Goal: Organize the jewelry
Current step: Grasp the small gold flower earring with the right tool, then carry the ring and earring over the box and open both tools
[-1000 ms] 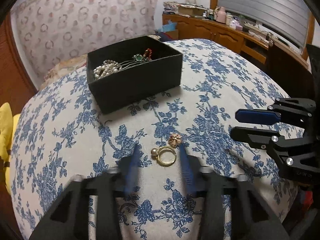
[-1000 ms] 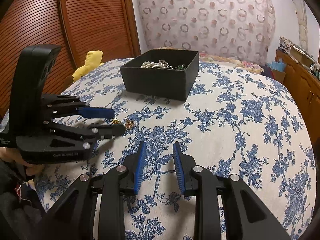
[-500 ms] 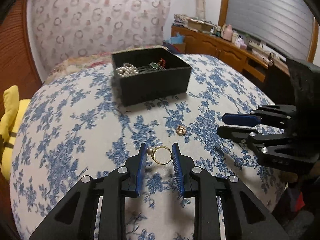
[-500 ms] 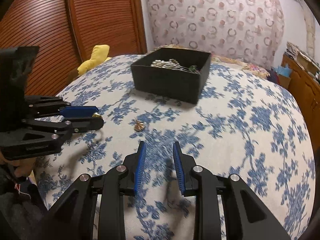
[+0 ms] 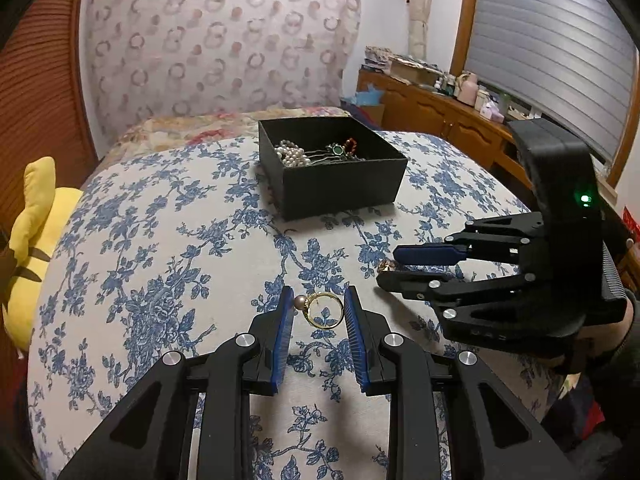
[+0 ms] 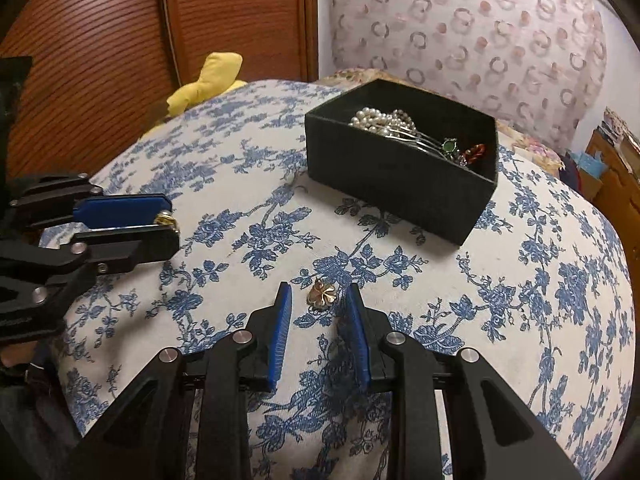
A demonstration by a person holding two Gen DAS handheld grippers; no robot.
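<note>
In the left wrist view my left gripper [image 5: 319, 300] is shut on a gold ring with a pearl [image 5: 325, 312], held a little above the blue-flowered cloth [image 5: 160, 260]. The right wrist view shows that gripper [image 6: 173, 222] at the left with a glint of gold between its pads. My right gripper [image 6: 319, 292] is open, its fingers standing either side of a small gold flower-shaped piece [image 6: 322, 294] on the cloth without touching it. That gripper [image 5: 387, 267] also shows at the right in the left wrist view. Beyond stands a black box [image 5: 340, 184] [image 6: 392, 188] holding pearls [image 6: 380, 120] and other jewelry.
A yellow soft toy [image 5: 36, 216] [image 6: 208, 80] lies at the cloth's left edge. A slatted wooden door [image 6: 100, 60] stands behind it. A cluttered wooden dresser [image 5: 432, 108] runs along the right, under a shuttered window. A person's hand holds the right gripper.
My left gripper closed around the ring that lay on the cloth and raised it. My right gripper swung over to the gold flower piece and now straddles it.
</note>
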